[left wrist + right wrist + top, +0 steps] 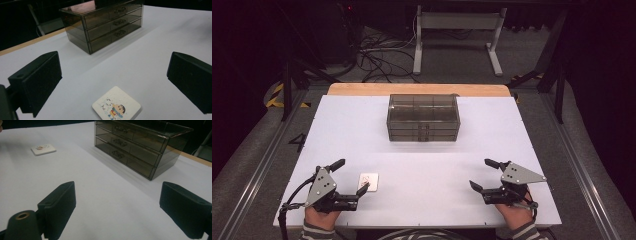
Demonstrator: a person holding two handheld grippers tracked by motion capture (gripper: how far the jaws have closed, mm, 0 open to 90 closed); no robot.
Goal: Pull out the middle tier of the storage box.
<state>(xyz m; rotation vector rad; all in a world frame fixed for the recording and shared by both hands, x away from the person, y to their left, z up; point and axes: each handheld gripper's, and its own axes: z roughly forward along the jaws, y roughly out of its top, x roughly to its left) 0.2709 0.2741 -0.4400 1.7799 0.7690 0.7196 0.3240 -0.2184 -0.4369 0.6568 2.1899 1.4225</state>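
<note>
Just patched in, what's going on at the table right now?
A person holds a gripper in each hand at the near edge of the table. Both the left gripper and right gripper are open and hold nothing. A small picture card lies flat between the left jaws, untouched. The drawer box sits mid-table towards the far edge, all drawers shut.

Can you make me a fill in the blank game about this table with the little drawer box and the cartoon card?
1. The smoky see-through drawer box has ____ rows of drawers.
2. The cartoon card lies flat on the white table, closest to the ____ hand-held gripper.
3. The right hand-held gripper has its jaws ____, with nothing between them.
4. All the drawers of the box are ____.

Missing words: three; left; open; closed
</note>
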